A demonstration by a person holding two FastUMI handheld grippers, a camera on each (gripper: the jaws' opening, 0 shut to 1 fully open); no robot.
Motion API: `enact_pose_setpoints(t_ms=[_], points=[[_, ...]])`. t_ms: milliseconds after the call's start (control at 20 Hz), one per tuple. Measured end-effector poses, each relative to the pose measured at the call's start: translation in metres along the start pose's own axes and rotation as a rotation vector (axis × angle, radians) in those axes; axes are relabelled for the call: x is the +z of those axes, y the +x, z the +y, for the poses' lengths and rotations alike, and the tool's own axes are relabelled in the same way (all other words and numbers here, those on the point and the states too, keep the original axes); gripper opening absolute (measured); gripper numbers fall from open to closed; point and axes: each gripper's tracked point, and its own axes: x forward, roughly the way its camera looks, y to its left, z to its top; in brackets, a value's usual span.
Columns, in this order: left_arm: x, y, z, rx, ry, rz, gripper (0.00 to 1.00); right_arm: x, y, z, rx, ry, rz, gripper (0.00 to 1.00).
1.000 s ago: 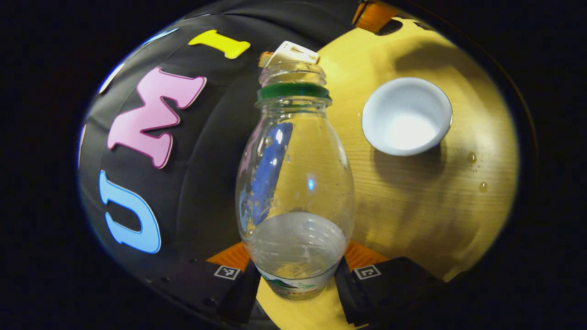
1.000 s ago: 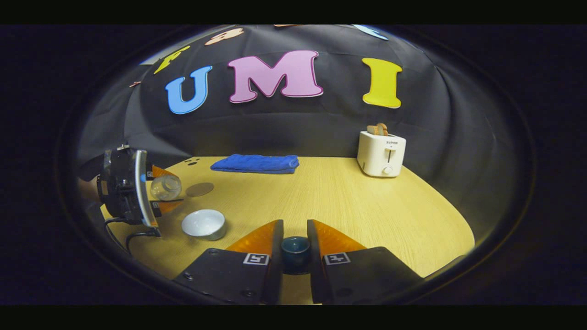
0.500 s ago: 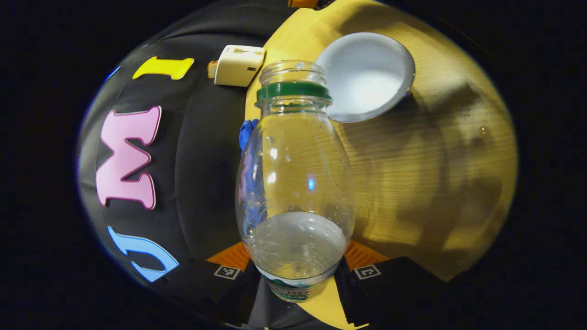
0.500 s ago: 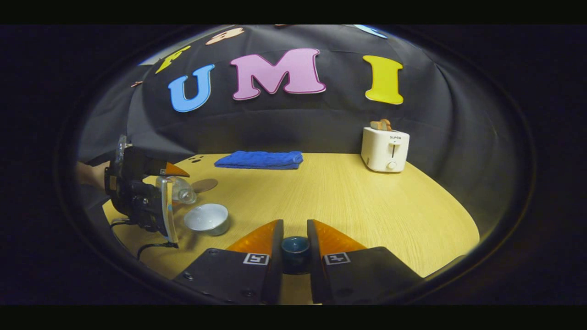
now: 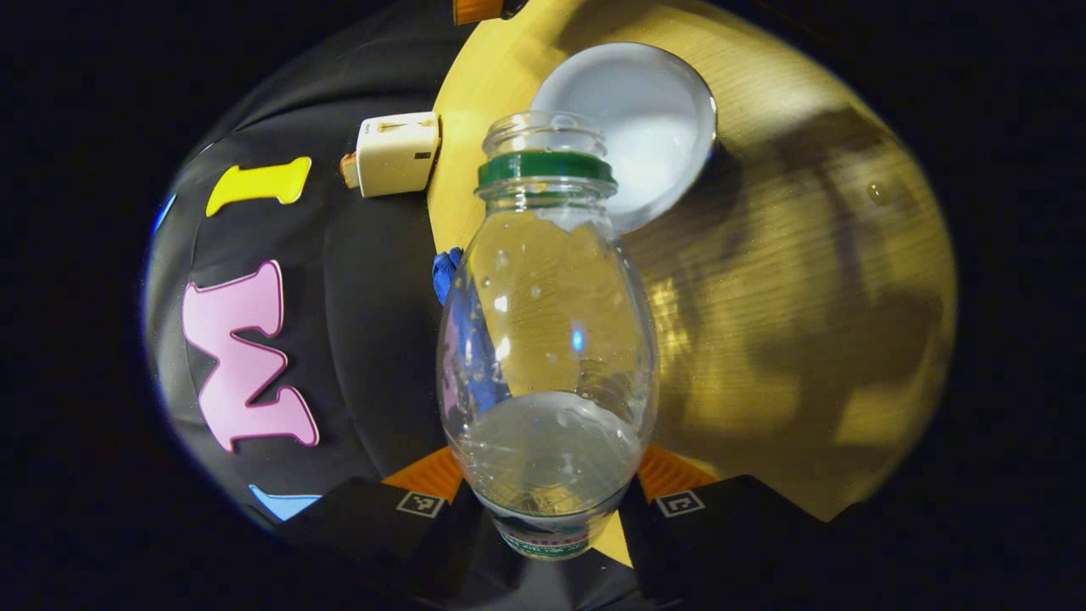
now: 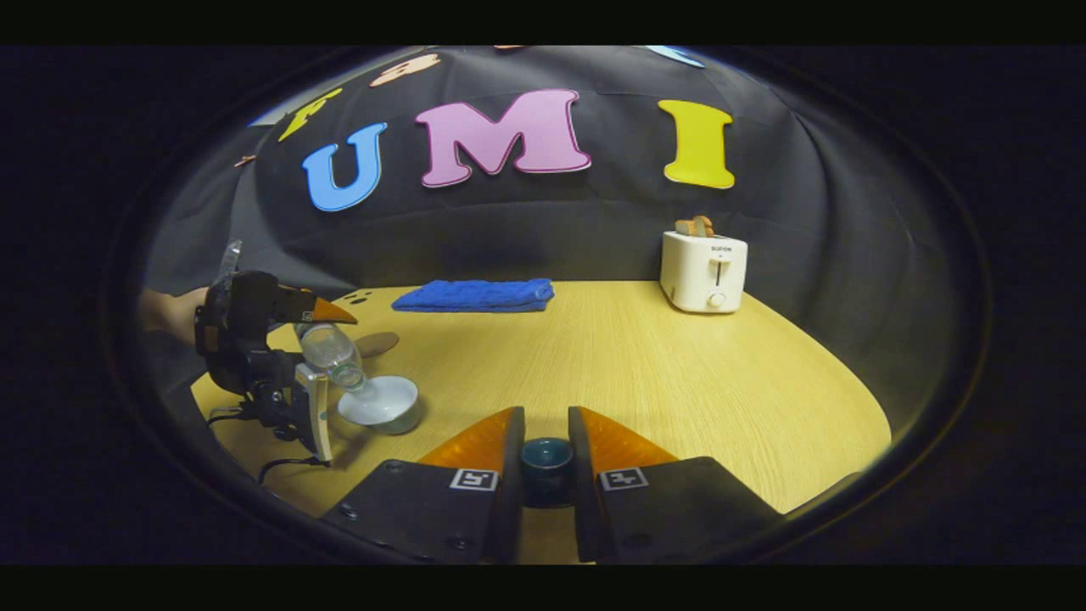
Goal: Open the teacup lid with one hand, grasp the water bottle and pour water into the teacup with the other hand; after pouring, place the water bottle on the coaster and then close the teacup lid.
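Left gripper view: left gripper (image 5: 547, 509) clamps the base of the clear water bottle (image 5: 547, 356), both fingers pressed to its sides. The bottle is uncapped and tilted, some water pooled at its bottom end, its mouth over the near rim of the white teacup (image 5: 653, 110). Droplets lie on the wooden table (image 5: 806, 280). A toaster (image 5: 394, 153) and the edge of a blue towel (image 5: 443, 270) sit beyond.

Right gripper view: right gripper (image 6: 545, 454) is clenched on the dark teacup lid (image 6: 545, 462), held above the table well right of the cup. It shows the bottle neck angled down over the cup, and a brown coaster (image 6: 376, 343) just behind the cup.
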Motion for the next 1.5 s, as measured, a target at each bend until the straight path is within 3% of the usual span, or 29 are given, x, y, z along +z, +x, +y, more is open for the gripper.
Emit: enact_pose_setpoints(t_ms=[100, 150, 200, 350, 400, 650, 850, 900, 950, 1000, 1050, 1200, 1250, 1350, 1400, 1500], points=[[0.000, 0.002, -0.001, -0.007, 0.022, 0.006, 0.75, 0.000, -0.002, -0.001, -0.004, 0.004, 0.000, 0.34], [0.000, 0.003, 0.001, -0.007, 0.040, 0.005, 0.75, 0.000, -0.002, -0.001, -0.004, 0.004, 0.000, 0.24], [0.000, 0.001, 0.003, -0.006, 0.059, 0.003, 0.75, -0.001, -0.003, -0.001, -0.004, 0.004, 0.000, 0.34], [0.002, 0.002, 0.006, 0.004, 0.091, -0.017, 0.75, -0.003, -0.005, -0.001, -0.004, 0.005, 0.003, 0.34], [0.002, 0.001, 0.009, 0.018, 0.109, -0.022, 0.74, -0.005, -0.005, 0.000, -0.003, 0.008, 0.003, 0.24], [0.002, 0.003, 0.012, 0.049, 0.165, -0.024, 0.75, -0.009, -0.008, 0.010, 0.012, 0.033, 0.007, 0.34], [0.004, 0.002, 0.018, 0.078, 0.213, -0.039, 0.75, -0.011, -0.009, 0.013, 0.018, 0.035, 0.010, 0.34], [0.004, 0.002, 0.018, 0.084, 0.223, -0.040, 0.75, -0.012, -0.009, 0.013, 0.019, 0.035, 0.011, 0.29], [0.004, 0.002, 0.020, 0.090, 0.231, -0.039, 0.75, -0.012, -0.009, 0.012, 0.018, 0.035, 0.012, 0.34], [0.005, 0.002, 0.022, 0.097, 0.241, -0.042, 0.75, -0.012, -0.009, 0.012, 0.017, 0.036, 0.011, 0.24], [0.005, 0.003, 0.023, 0.101, 0.249, -0.042, 0.75, -0.012, -0.010, 0.011, 0.015, 0.038, 0.010, 0.34], [0.006, 0.004, 0.027, 0.113, 0.283, -0.046, 0.75, -0.012, -0.009, 0.008, 0.009, 0.046, 0.009, 0.29], [0.007, 0.004, 0.028, 0.117, 0.295, -0.048, 0.75, -0.012, -0.008, 0.007, 0.007, 0.049, 0.010, 0.34], [0.009, 0.003, 0.028, 0.126, 0.308, -0.052, 0.75, -0.012, -0.009, 0.007, 0.006, 0.054, 0.009, 0.29], [0.009, 0.004, 0.030, 0.130, 0.311, -0.056, 0.75, -0.013, -0.010, 0.008, 0.007, 0.056, 0.009, 0.34], [0.010, 0.003, 0.030, 0.136, 0.315, -0.059, 0.75, -0.014, -0.010, 0.010, 0.011, 0.056, 0.012, 0.34]])
